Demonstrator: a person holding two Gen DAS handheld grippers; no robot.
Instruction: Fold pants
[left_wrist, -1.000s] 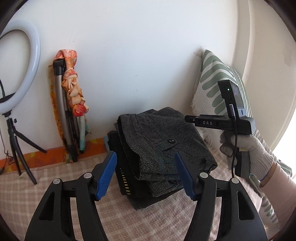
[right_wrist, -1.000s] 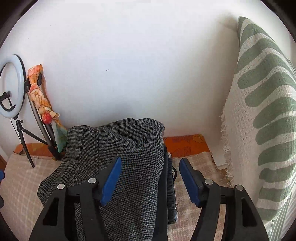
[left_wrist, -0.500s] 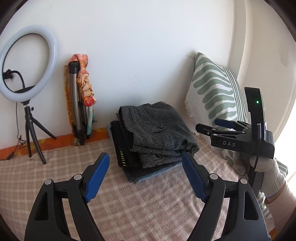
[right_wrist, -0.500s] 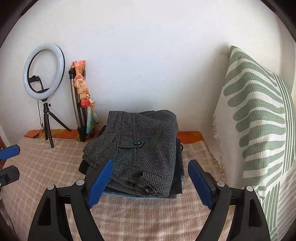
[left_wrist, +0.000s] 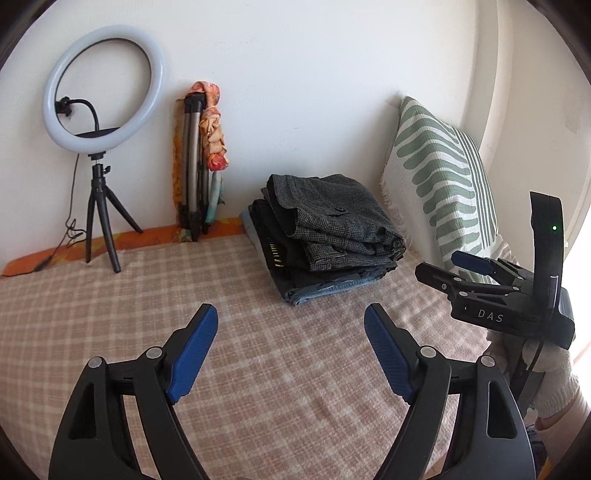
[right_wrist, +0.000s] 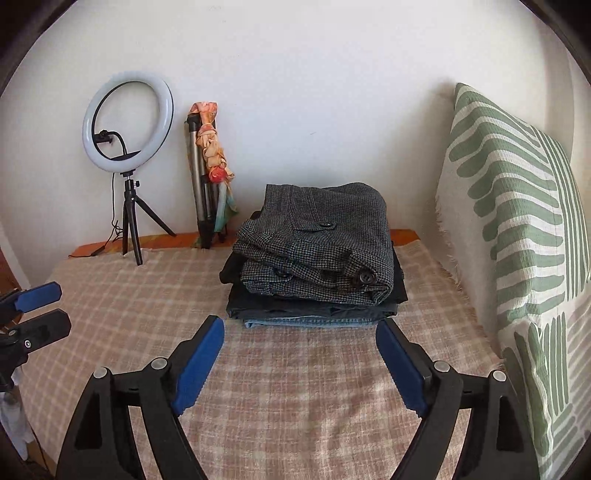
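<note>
Landmark: stack of folded clothes on the bed, near the wall; all places given rel. to it.
Ring light: far left of stack, on small tripod w/ cable, at the wall edge of the bed; well apart from stack.
Folded tripod: left of stack, nearer than the ring light, leaning on the wall w/ an orange scarf tied round it; prob. parked there out of the work area.
Left gripper: in front-left of stack, well apart, over bare plaid cover. Jaws spread wide, nothing between them. Its tips also show at left edge of right wrist view.
Pants: grey houndstooth pair, folded into a compact block, lying on top of stack; button flap faces up, waist button at the front right corner. Under it a dark garment, then blue denim at the bottom. Edges roughly square w/ layers below, so pile looks stable.
Right gripper: directly in front of stack, near but not touching. Jaws wide apart, empty. Seen side-on in left wrist view, held by a white-gloved hand.
Pillow: right of stack, green-striped, propped upright against the wall; just beside stack, not touching as far as I can tell.
Task status (judgement): fold looks done, pants stacked; both grippers clear of cloth.
</note>
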